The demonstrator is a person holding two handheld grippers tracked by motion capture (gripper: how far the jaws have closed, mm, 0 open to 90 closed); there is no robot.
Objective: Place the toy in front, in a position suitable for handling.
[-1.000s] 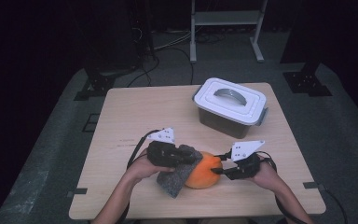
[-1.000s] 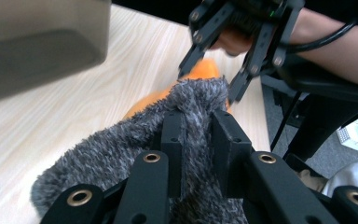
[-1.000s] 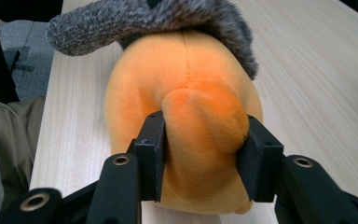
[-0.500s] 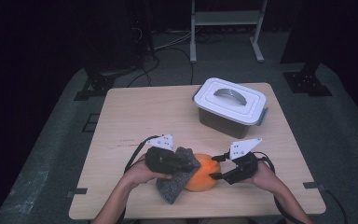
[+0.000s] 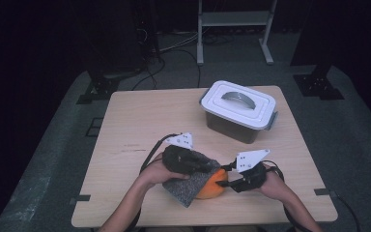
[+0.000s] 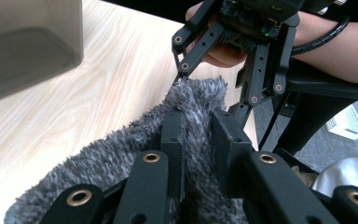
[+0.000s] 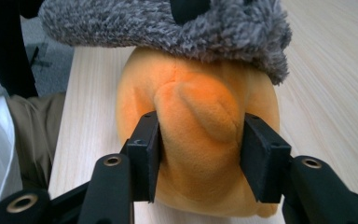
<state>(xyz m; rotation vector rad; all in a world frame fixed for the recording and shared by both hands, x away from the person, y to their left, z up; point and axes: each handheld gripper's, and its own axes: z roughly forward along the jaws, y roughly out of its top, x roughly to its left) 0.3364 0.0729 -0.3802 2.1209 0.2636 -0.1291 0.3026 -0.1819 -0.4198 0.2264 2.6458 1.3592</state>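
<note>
Here we found the grey fuzzy cloth (image 5: 189, 186) draped over the top of the orange plush toy (image 5: 212, 184), both near the front edge of the counter (image 5: 140, 121), between our two hands. The cloth's long axis ran from the front-left of the high view up toward the toy, its far end lifted over the toy's crown while its near corner lay on the wood. The toy sat low and rounded, so we could not tell which way it faced.

Our left claw (image 6: 196, 140) was nearly closed, pinching a fold of the cloth between its pads, as the left gripper view showed. The left forearm came in from the bottom edge and angled right, the hand laid over the cloth.

Our right claw (image 7: 199, 149) reached in level from the right, its jaws having just been closing. Its pads pressed into the soft sides of the toy, which bulged between them. The right wrist rested low, close to the counter.

Behind them, well apart, stood a lidded white box (image 5: 239, 110).
</note>
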